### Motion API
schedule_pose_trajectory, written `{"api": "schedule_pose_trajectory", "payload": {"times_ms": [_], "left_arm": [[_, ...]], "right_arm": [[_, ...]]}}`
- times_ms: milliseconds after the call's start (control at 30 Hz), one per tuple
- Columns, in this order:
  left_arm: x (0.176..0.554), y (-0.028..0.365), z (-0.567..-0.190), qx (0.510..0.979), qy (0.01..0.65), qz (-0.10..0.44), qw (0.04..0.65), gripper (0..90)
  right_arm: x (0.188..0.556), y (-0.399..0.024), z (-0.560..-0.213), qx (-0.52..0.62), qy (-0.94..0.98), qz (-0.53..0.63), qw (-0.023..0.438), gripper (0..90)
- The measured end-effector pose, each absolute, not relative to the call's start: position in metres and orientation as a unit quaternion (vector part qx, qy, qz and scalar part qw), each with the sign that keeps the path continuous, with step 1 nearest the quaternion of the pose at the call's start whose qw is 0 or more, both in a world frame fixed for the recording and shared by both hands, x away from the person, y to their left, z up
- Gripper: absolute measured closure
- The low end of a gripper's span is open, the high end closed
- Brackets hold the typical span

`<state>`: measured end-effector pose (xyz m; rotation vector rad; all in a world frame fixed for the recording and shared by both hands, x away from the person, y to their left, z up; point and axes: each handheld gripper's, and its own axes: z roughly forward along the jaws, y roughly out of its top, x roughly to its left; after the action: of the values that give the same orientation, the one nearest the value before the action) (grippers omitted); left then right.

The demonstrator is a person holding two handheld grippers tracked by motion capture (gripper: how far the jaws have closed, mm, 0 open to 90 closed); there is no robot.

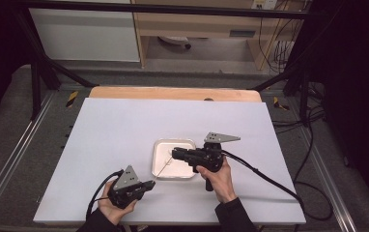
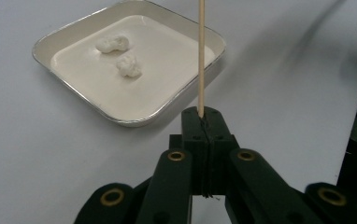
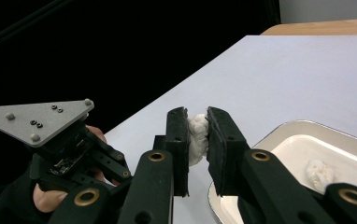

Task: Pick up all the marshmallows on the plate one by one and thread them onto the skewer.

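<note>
On the white table, just right of centre, sits the square tray. Your left gripper rests near the table's front edge, just left of the tray, with its jaws pressed fully together on the blunt end of a thin wooden skewer. From the left gripper view the skewer runs straight out from the jaw tips and passes over the tray's near corner; in the high view it slants up into the tray towards your right gripper.

Your right gripper hangs over the tray, pointing left across it, with your hand wrapped around its handle at the tray's right side. Its jaws are nearly closed and have just been closing a little more; between the pads they pinch a white lump, soft and crumpled in look, which bulges out above and below the pads. That lump is held clear above the tray's rim.

Two more white pieces lie inside the tray, near each other towards its far side in the left gripper view. One of them also shows low at the right of the right gripper view.
</note>
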<state>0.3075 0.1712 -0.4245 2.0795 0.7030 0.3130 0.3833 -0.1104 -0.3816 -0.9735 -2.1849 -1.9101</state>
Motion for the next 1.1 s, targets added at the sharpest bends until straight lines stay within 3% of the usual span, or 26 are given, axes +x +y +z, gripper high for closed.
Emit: {"api": "schedule_pose_trajectory", "payload": {"times_ms": [1100], "left_arm": [[0.3052,0.1672,-0.4227,0.843,0.281,0.146,0.435,89.4]], "right_arm": [[0.3782,-0.1054,-0.3857,-0.308,-0.713,-0.628,0.049,79.9]]}}
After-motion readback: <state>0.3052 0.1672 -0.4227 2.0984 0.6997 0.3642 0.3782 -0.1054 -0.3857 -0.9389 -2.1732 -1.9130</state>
